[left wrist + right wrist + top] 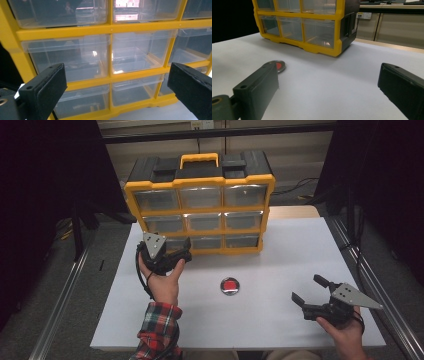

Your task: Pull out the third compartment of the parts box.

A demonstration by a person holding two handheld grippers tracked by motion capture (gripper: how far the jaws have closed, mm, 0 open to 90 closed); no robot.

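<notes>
A: Where is the yellow-and-black plastic drawer cabinet with clear drawers [200, 202], and which way does it face?

B: It stands upright at the far side of the white table [280, 320], its long axis running left to right, drawer fronts toward the person, yellow carry handle [199, 159] on top. Three rows of three drawers, all pushed in.

A: Anything in the drawers?

B: In the left gripper view, the bottom-left drawer [82, 101] seems to hold some small pale bits, too blurred to identify. The middle-row drawers [70, 58] look see-through with only reflections; I cannot tell more.

A: And the left gripper [186, 251]?

B: It is right up at the cabinet's bottom-left drawer in the high view. Its jaws stand wide apart with nothing between them; whether they touch the drawer front I cannot tell.

A: The right gripper [310, 290]?

B: Low over the table's near right part, well apart from the cabinet, jaws spread wide and holding nothing. It points left and forward, toward a small round silver disc with a red centre [230, 285] lying flat on the table in front of the cabinet.
</notes>
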